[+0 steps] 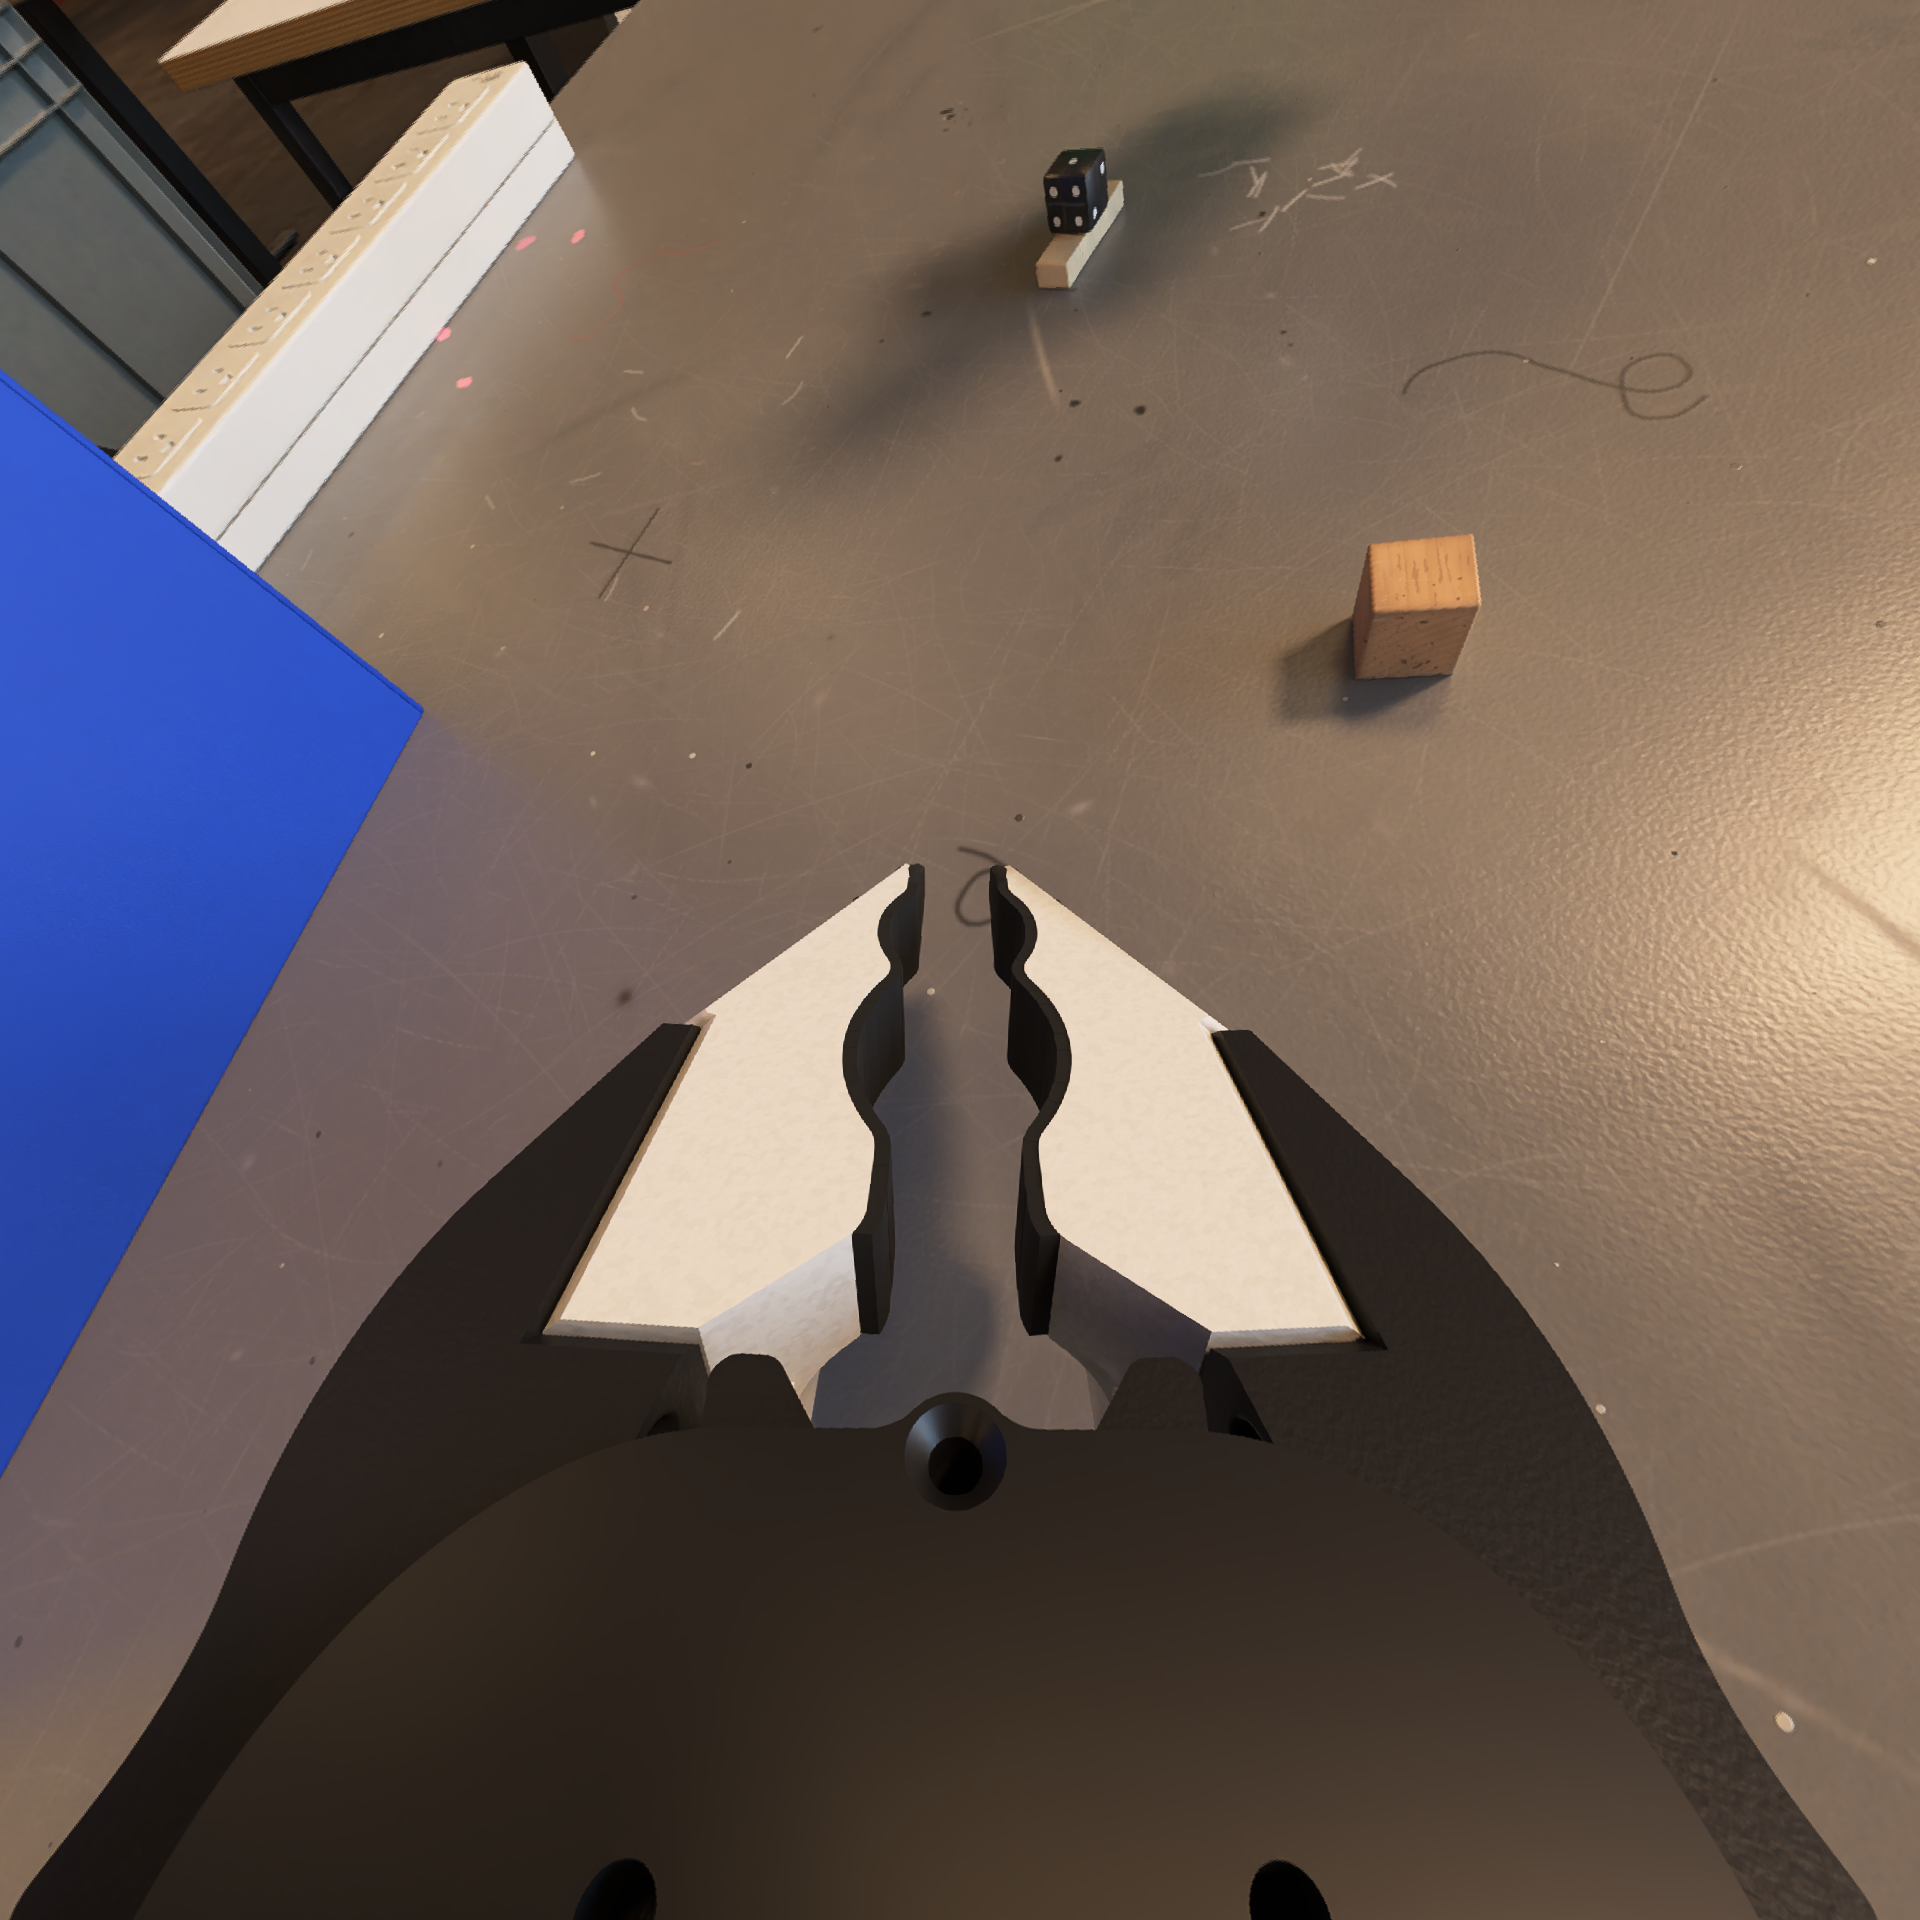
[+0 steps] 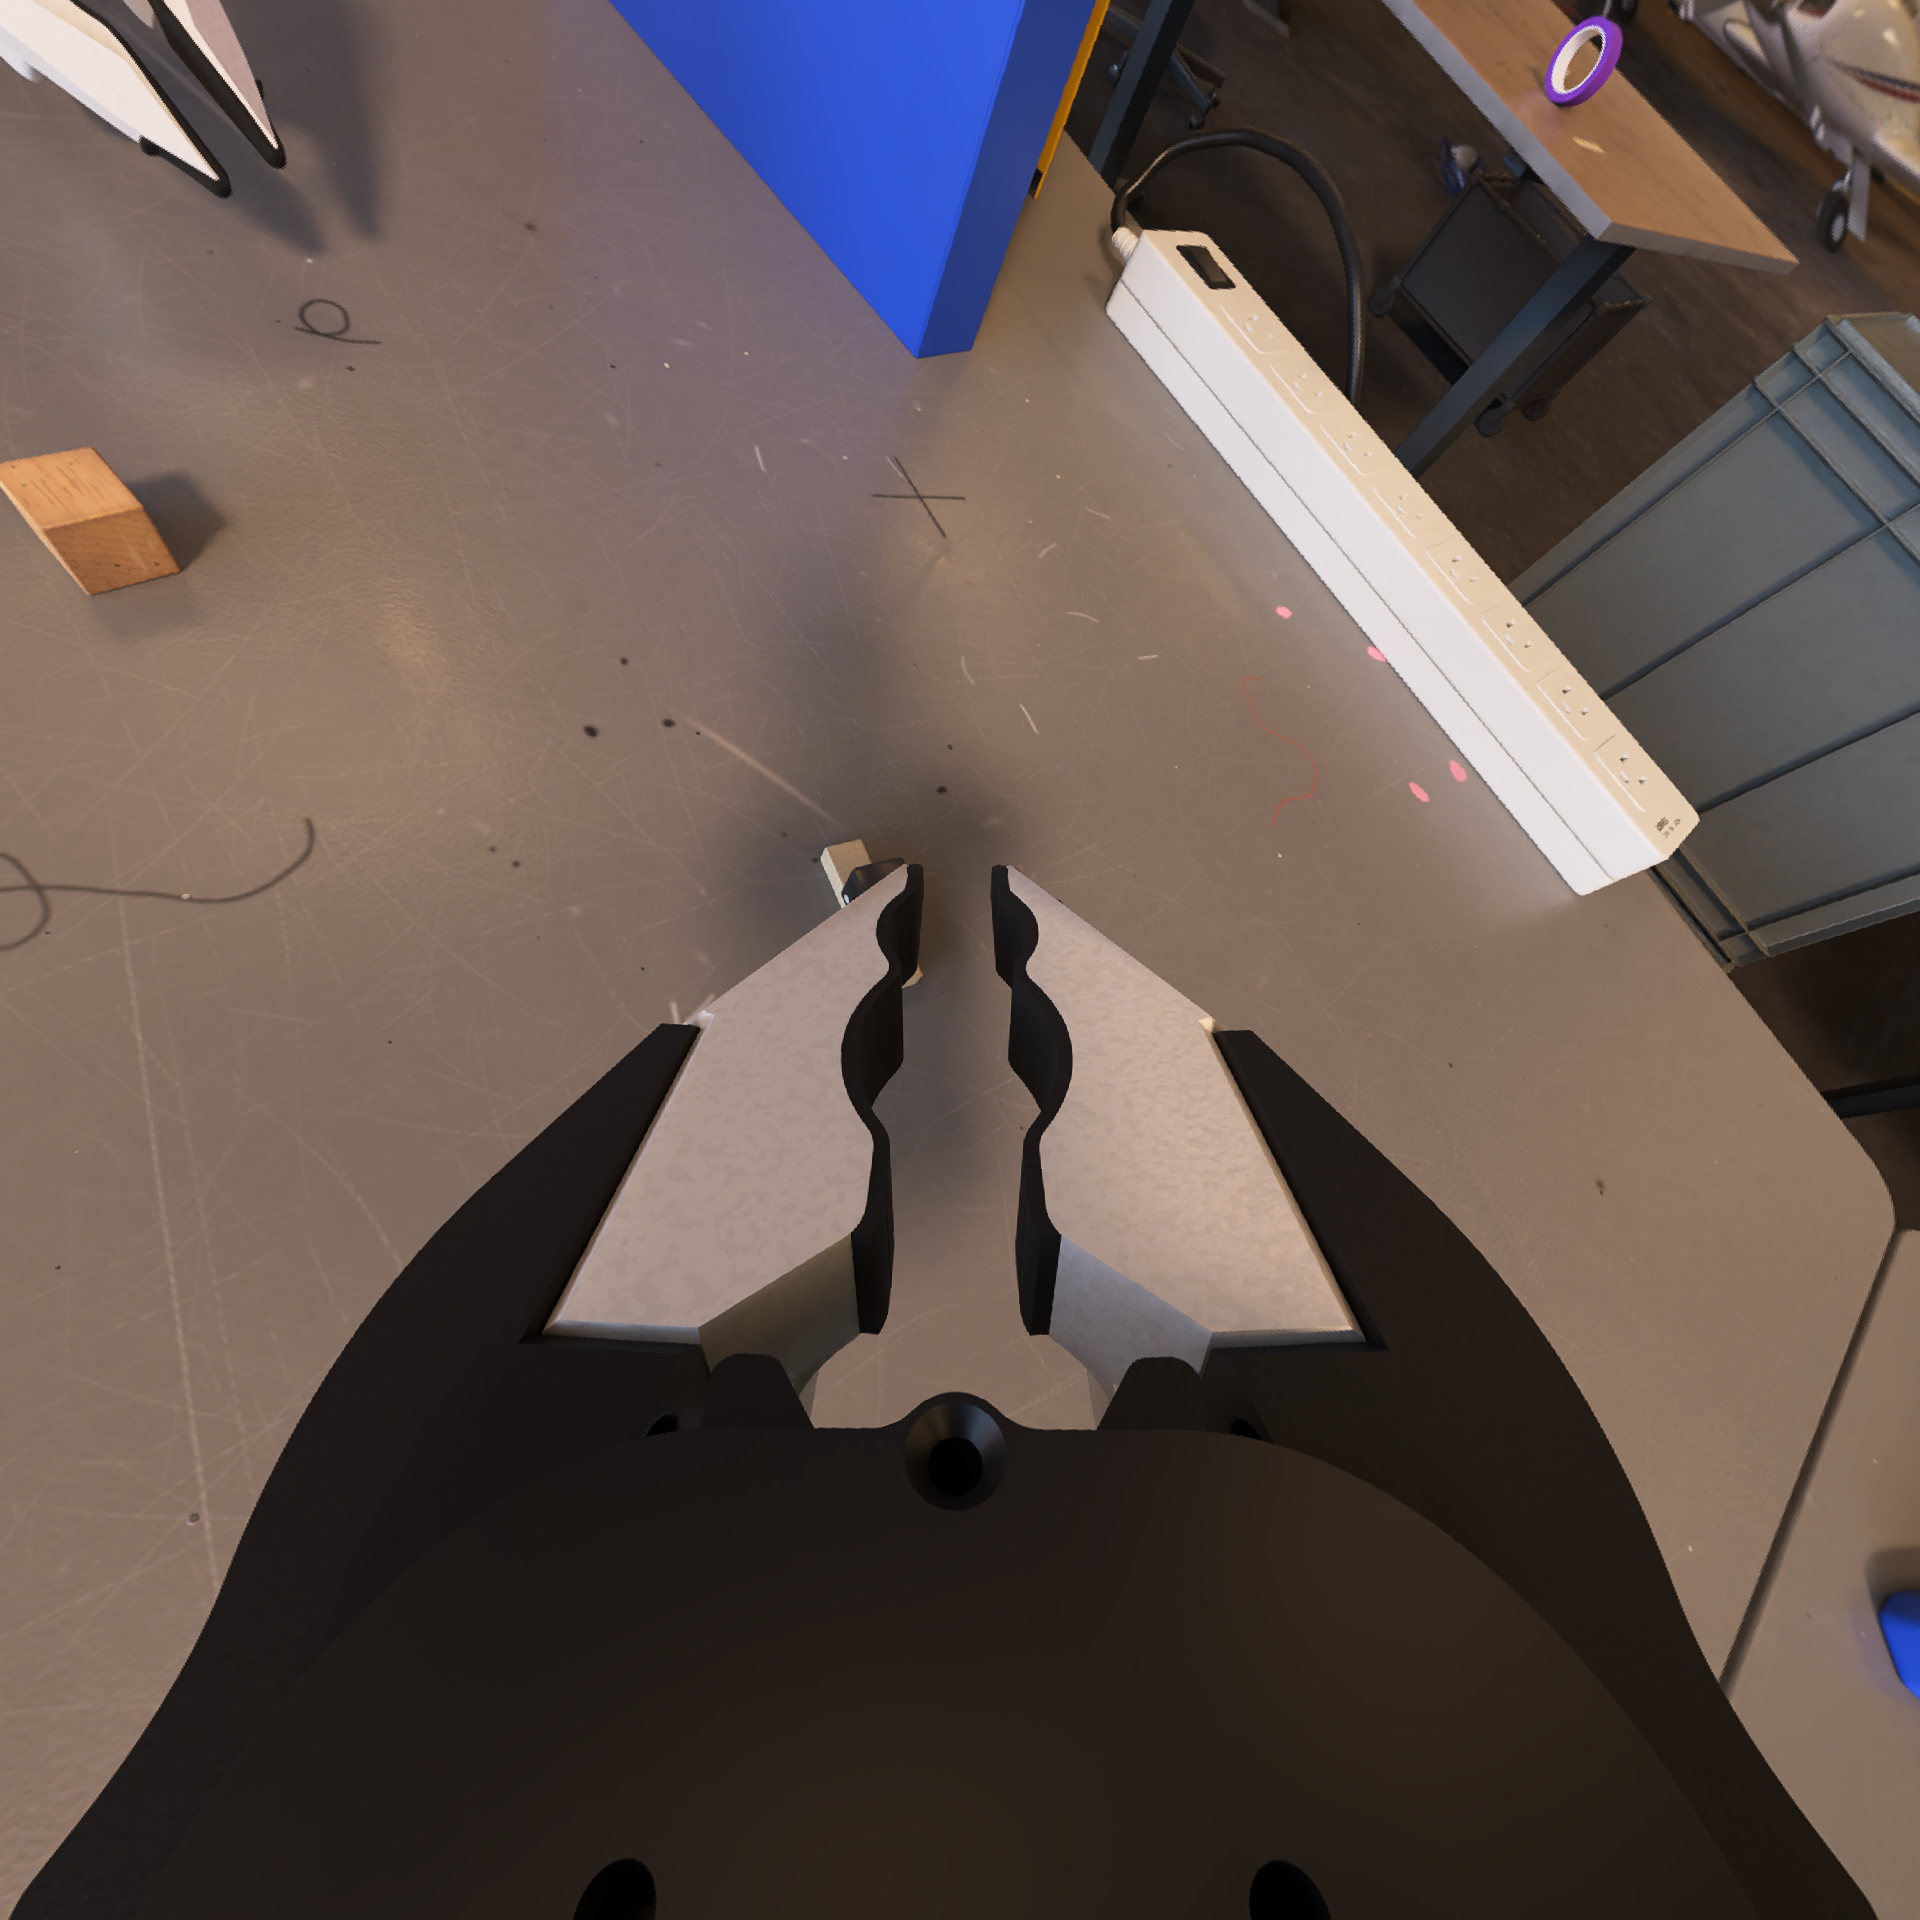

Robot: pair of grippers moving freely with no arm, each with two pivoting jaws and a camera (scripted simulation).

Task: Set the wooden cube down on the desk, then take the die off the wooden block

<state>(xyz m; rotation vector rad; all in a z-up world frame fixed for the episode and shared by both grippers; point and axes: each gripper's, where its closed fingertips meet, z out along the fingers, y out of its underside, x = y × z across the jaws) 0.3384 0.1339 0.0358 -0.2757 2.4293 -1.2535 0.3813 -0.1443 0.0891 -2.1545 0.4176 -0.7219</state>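
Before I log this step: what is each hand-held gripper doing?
Left hand-held gripper: open, holding nothing.
Right hand-held gripper: open, holding nothing.

You see a blue box [image 2: 883, 156] standing near a white power strip [image 2: 1392, 540] along the desk's edge. Beyond it, a grey crate [image 2: 1766, 623] sits, and purple tape [image 2: 1581, 57] lies on another table.

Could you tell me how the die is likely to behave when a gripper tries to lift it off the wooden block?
The die looks small and rigid, so it should not deform. It sits near one end of the narrow wooden block, so a sideways nudge could probably knock it off. Its flat faces suggest it will slide or tumble, not roll far.
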